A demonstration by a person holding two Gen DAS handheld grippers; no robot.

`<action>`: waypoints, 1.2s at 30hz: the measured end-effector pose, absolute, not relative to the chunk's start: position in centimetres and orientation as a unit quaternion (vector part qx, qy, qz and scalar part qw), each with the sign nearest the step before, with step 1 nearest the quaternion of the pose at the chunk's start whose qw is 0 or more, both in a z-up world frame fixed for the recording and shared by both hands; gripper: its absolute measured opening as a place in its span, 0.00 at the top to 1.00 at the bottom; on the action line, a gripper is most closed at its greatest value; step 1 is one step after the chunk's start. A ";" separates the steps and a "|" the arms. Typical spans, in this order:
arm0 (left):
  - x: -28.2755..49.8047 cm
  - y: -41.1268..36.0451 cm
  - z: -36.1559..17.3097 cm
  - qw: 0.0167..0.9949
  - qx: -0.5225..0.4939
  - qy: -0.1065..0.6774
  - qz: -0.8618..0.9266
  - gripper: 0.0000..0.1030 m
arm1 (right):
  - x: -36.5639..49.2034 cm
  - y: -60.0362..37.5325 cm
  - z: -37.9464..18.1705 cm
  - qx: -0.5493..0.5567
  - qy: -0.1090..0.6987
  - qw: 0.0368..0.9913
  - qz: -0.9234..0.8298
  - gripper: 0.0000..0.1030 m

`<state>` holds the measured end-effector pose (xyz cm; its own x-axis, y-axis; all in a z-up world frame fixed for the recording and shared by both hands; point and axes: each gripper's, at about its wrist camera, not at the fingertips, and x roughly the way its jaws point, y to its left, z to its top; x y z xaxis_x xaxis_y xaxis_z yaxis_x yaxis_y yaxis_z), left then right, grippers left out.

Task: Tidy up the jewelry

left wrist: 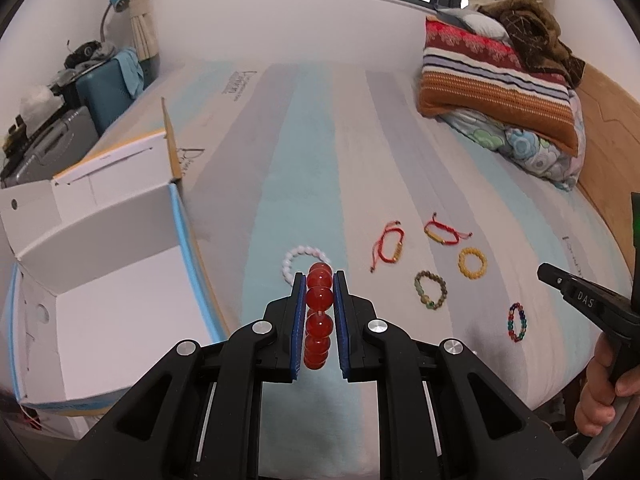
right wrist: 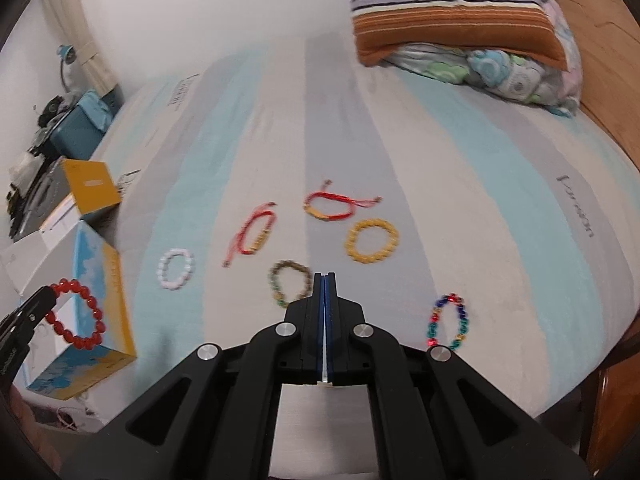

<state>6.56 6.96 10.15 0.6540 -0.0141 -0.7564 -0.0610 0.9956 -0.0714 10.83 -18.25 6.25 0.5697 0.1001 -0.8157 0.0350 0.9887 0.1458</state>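
Observation:
My left gripper (left wrist: 319,278) is shut on a red bead bracelet (left wrist: 319,300), held edge-on above the striped bed; in the right wrist view that red bead bracelet (right wrist: 76,314) hangs as a ring from the left gripper's tip, in front of the box. An open white cardboard box (left wrist: 112,256) sits to its left. On the bed lie a white bead bracelet (left wrist: 298,256), two red cord bracelets (left wrist: 388,246) (left wrist: 442,232), a yellow bead bracelet (right wrist: 372,246), a brown-green bead bracelet (right wrist: 290,282) and a multicoloured bead bracelet (right wrist: 446,322). My right gripper (right wrist: 324,276) is shut and empty above them.
Folded blankets and a striped pillow (left wrist: 496,80) are stacked at the bed's far right by a wooden headboard (left wrist: 612,120). Suitcases and clutter (left wrist: 72,108) stand beyond the bed's left edge. A person's hand (left wrist: 604,388) holds the right gripper's handle.

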 end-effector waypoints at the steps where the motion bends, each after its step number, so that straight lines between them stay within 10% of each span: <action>1: 6.6 7.4 10.4 0.909 -0.047 0.415 0.014 0.87 | 11.0 -17.6 6.7 0.071 0.463 0.883 0.025 1.00; 14: 5.3 13.1 12.5 0.911 -0.060 0.405 0.053 0.87 | 11.3 -13.2 8.9 0.040 0.461 0.885 0.049 1.00; 18: 4.8 13.5 12.5 0.911 -0.063 0.404 0.050 0.87 | 11.5 -18.1 6.4 0.054 0.483 0.874 0.012 0.57; 36: 5.9 8.7 10.2 0.906 -0.051 0.420 0.009 0.87 | 12.9 -30.3 -7.8 0.078 0.596 0.796 -0.073 0.66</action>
<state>5.90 8.67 10.20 0.6466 -0.0260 -0.7624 -0.0597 0.9946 -0.0846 12.86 -30.27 -7.77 0.2794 -0.0239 -0.9599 0.2095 0.9771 0.0366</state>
